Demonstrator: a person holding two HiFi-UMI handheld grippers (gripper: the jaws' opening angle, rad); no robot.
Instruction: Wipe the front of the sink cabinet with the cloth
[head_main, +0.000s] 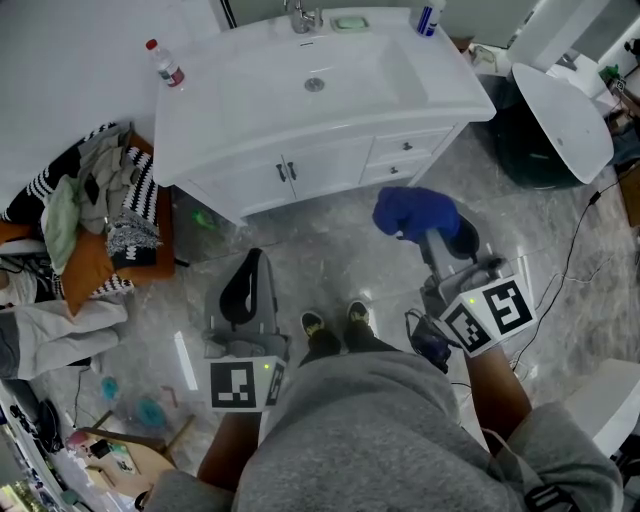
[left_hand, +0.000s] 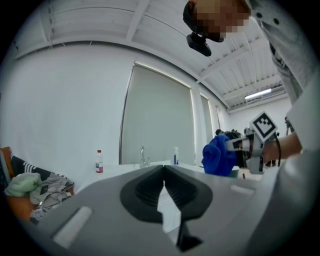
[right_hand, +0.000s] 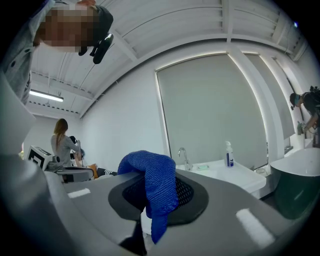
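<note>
The right gripper (head_main: 430, 240), centre right, is clamped on a bunched fold of the blue cloth (head_main: 412, 210), likely soft, light and limp; the left gripper (head_main: 248, 285) is closed on nothing.

There are two grippers near: the left hand-held gripper (head_main: 250, 268) and the right hand-held gripper (head_main: 428, 233). There is one blue cloth (head_main: 415, 212). Far off stands one sink cabinet (head_main: 330, 166) with two doors and two drawers. Its surface (head_main: 250, 95) carries two bottles, the left bottle (head_main: 165, 63) and the right bottle (head_main: 428, 17), plus one faucet (head_main: 300, 15).
</note>
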